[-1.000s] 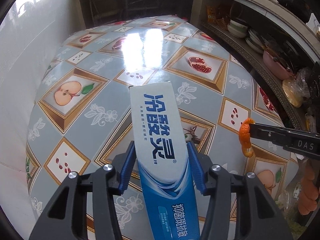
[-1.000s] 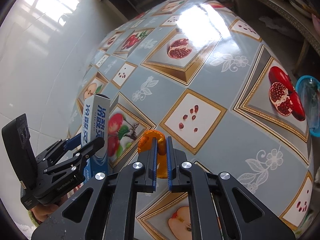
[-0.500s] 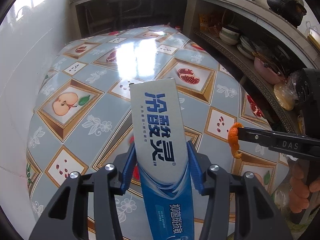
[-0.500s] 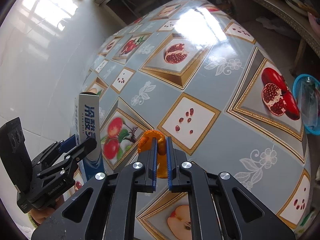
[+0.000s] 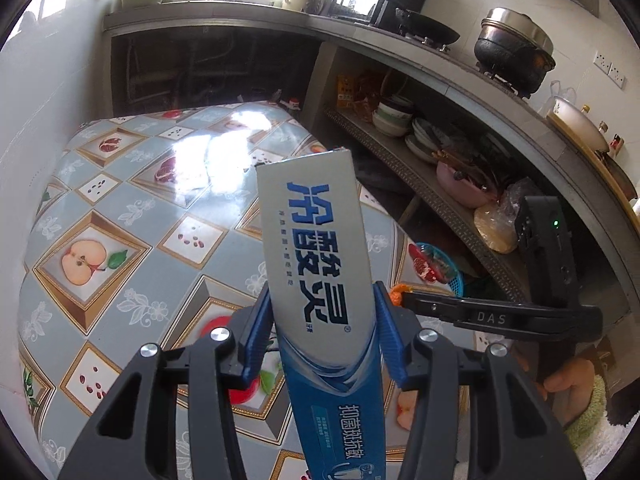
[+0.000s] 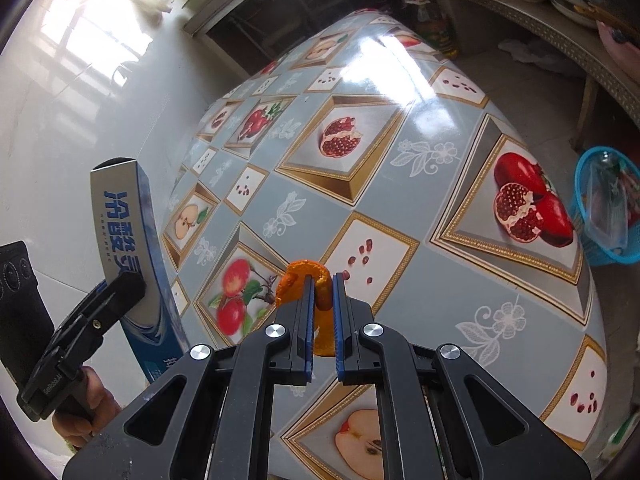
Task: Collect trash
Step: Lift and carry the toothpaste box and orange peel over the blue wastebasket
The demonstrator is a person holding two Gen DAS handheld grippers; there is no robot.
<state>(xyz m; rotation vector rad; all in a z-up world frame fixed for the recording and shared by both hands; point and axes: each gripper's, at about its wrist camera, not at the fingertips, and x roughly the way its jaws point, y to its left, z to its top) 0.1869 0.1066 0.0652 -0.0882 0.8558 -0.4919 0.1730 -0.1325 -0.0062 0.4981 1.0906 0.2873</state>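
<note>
My left gripper [image 5: 322, 300] is shut on a blue and white toothpaste box [image 5: 316, 248], held tilted up above the table. It also shows in the right wrist view [image 6: 128, 240] at the left. My right gripper [image 6: 320, 280] is shut on a curled orange peel [image 6: 308, 280], held above the table's near part. The peel's tip [image 5: 396, 294] shows in the left wrist view beside the right gripper's fingers [image 5: 460, 312]. A blue basket [image 6: 608, 208] with trash in it stands on the floor past the table's right edge; it also shows in the left wrist view [image 5: 448, 268].
The table [image 6: 400, 208] has a glossy fruit-pattern cloth. A white wall [image 6: 80, 120] runs along its left side. A counter [image 5: 440, 60] with pots and a shelf of dishes [image 5: 420, 140] stand to the right.
Both grippers have risen and tilted up, still holding the box and the peel. The blue basket has come into fuller view.
</note>
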